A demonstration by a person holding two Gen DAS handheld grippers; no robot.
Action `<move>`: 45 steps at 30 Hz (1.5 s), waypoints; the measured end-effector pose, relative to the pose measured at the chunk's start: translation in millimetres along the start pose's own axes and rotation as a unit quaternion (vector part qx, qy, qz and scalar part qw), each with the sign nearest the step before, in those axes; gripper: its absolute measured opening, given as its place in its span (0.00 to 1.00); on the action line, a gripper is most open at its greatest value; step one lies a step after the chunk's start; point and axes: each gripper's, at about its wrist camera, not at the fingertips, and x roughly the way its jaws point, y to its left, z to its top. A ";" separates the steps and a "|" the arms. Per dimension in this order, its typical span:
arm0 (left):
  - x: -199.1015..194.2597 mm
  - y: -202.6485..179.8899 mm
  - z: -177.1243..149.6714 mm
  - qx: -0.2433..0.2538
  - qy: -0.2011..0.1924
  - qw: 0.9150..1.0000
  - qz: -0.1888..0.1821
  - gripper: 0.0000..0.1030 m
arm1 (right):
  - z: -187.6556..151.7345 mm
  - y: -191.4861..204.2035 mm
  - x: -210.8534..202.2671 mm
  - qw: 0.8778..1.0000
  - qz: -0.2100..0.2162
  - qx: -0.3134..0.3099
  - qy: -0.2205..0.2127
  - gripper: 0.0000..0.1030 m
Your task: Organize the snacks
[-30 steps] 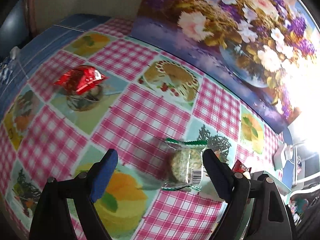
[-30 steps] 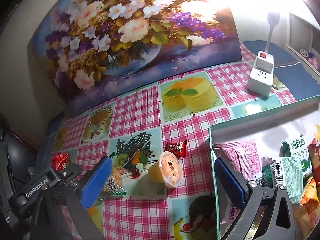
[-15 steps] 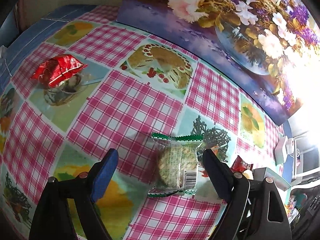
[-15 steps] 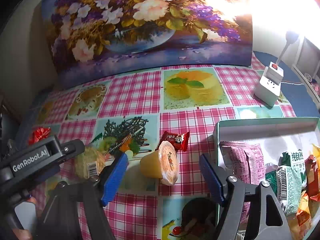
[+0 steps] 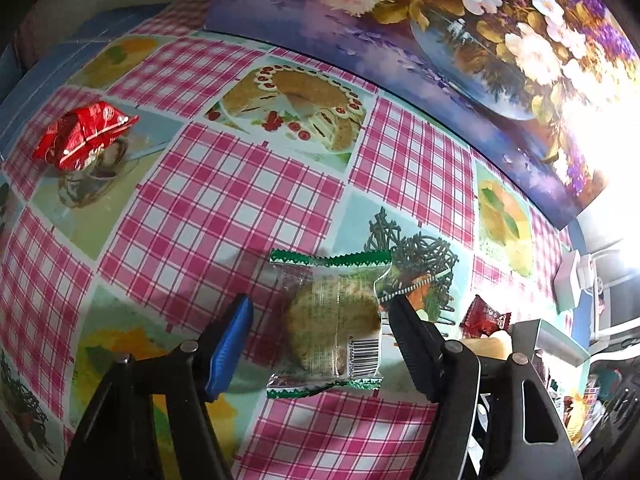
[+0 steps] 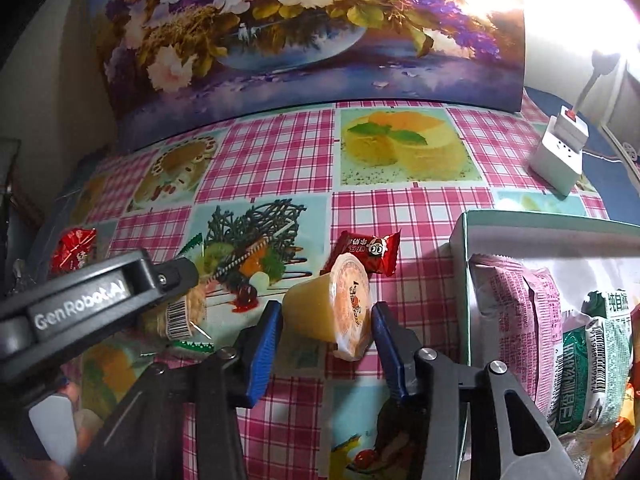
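Left gripper (image 5: 320, 322): jaws closing, about half open, straddling the clear-wrapped biscuit (image 5: 334, 326) lying flat on the checked tablecloth (image 5: 224, 216). Right-hand finger at the wrapper's edge, blue pad on the other side clear of it; no grip yet. Flat packet, approached from above across its narrow width, presumably for a pinch at the sides.

Right gripper (image 6: 326, 330): jaws closing, narrow, on either side of the orange jelly cup (image 6: 332, 310), tipped on its side with the foil lid facing the camera. Pads just beside or barely touching the cup; firm hold not confirmed. Cup lies just beside the snack box (image 6: 464, 248), judged the destination.

Count, loose on the cloth: one biscuit, one jelly cup, one small red candy (image 6: 366, 254) touching the cup's far side, one red foil snack (image 5: 82, 138) well apart at the far left. In the box: several packets, pink and green; exact number cannot be told.

Elsewhere: one white power adapter (image 6: 558, 154), one flower painting (image 6: 304, 28) at the back.
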 end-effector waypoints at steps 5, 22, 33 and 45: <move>1.2 -7.7 -1.6 0.018 0.004 1.000 0.006 0.49 | 0.0 -2.7 -1.0 1.000 0.008 0.007 -0.002 0.46; -27.5 -13.7 -0.8 0.031 -0.019 0.999 -0.003 0.49 | 3.6 -3.2 -19.2 0.999 0.029 0.025 -0.020 0.41; -36.8 -16.0 -8.4 0.039 -0.020 0.999 -0.007 0.49 | 3.9 -9.3 -26.2 0.998 0.051 0.036 -0.023 0.32; -19.4 1.9 -6.4 0.001 0.003 1.000 -0.006 0.49 | 5.3 -14.4 -11.1 0.996 0.064 0.061 -0.006 0.38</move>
